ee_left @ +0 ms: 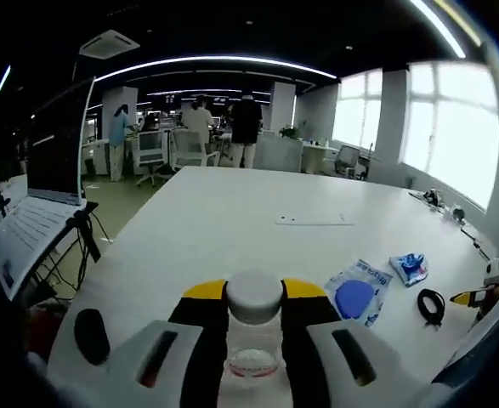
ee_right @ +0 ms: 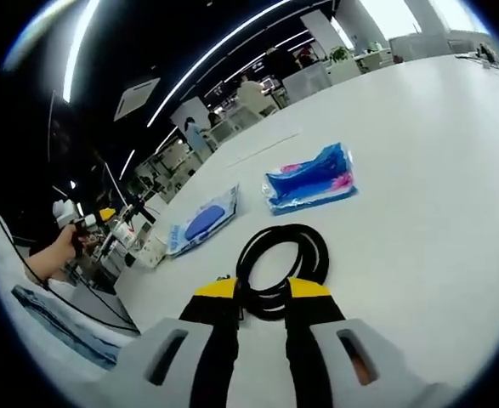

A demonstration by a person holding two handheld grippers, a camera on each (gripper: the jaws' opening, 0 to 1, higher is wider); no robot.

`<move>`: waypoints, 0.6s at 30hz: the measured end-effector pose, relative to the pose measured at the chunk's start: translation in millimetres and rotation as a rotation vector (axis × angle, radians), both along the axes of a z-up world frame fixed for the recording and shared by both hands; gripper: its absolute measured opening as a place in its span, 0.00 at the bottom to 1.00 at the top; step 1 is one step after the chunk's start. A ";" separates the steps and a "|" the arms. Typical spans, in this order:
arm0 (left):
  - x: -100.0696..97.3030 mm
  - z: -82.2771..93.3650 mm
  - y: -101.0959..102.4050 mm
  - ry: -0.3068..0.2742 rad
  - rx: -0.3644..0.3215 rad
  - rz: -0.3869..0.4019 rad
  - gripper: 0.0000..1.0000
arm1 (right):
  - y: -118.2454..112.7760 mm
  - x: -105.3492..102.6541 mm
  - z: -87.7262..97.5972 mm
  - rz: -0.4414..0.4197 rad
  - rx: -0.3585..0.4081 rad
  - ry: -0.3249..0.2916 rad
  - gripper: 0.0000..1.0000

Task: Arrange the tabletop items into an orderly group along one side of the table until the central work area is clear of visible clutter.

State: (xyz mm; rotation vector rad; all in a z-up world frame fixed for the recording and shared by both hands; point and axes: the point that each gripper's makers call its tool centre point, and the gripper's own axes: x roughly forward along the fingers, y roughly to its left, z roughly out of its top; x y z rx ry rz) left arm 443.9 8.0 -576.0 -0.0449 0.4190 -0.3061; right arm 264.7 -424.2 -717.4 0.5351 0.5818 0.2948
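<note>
Your R gripper [ee_right: 262,293]: fingers apart, nothing held, coiled black cable [ee_right: 281,265] dead ahead, near loop btwn tips, flat on surface [ee_right: 436,170]. L gripper [ee_left: 255,297]: fingers clamped round clear bottle [ee_left: 254,327], upright. R nearer cable; blue packets [ee_right: 310,180] lie beyond.

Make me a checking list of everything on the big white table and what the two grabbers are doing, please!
Surface: white table, mostly bare in the middle.
Job's things: clear bottle with white cap; coiled black cable; bag with a blue oval pad; blue and pink packet.
Clutter: flat white sheet lying farther out on the table.
Grippers: left gripper shut on the bottle; right gripper open, tips at the cable coil.
Cables: black leads hanging off the table edge beside the laptop.
Surroundings: open office, people standing at desks in the distance, bright windows.
</note>
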 end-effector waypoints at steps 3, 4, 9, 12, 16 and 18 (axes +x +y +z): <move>13.9 8.5 -1.4 -0.004 0.010 -0.007 0.21 | -4.1 -1.4 -1.4 -0.019 0.004 0.006 0.18; 18.1 10.9 -2.6 -0.005 0.013 -0.010 0.21 | -4.9 -1.8 -1.3 -0.024 0.008 0.007 0.18; 43.3 21.5 -8.5 -0.015 0.026 -0.030 0.21 | -9.4 -3.5 -1.7 -0.049 0.016 0.009 0.17; 67.5 23.0 -5.7 -0.019 0.013 -0.034 0.21 | -11.5 -4.4 -1.4 -0.062 0.023 0.008 0.18; 90.0 24.5 -11.2 -0.022 0.020 -0.056 0.21 | -14.2 -5.2 -1.0 -0.077 0.026 0.007 0.17; 101.6 23.2 -13.9 -0.021 0.027 -0.065 0.21 | -16.1 -5.6 -2.0 -0.086 0.030 0.007 0.17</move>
